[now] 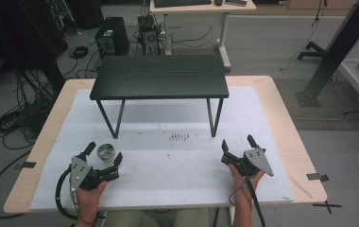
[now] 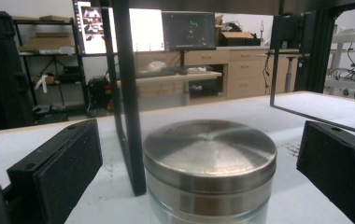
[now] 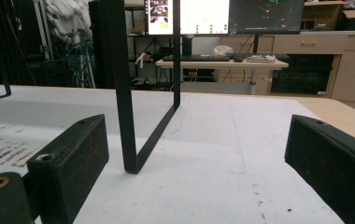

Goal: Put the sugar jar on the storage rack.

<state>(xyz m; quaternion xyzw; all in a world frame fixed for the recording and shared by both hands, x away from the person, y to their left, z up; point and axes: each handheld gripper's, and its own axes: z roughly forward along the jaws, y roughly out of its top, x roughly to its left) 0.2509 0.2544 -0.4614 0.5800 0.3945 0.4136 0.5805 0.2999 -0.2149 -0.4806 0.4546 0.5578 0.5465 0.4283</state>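
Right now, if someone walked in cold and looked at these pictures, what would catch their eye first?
Probably the small black shelf standing on thin legs at the far middle of the white mat. Next, the glass jar with a brushed metal lid near the mat's front left, sitting between the open jaws of the left gripper. The right gripper rests open at the front right, with nothing between its jaws.

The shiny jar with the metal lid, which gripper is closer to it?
Left. The left gripper has its open jaws on either side of the jar, not touching it. The right gripper is far off across the white mat.
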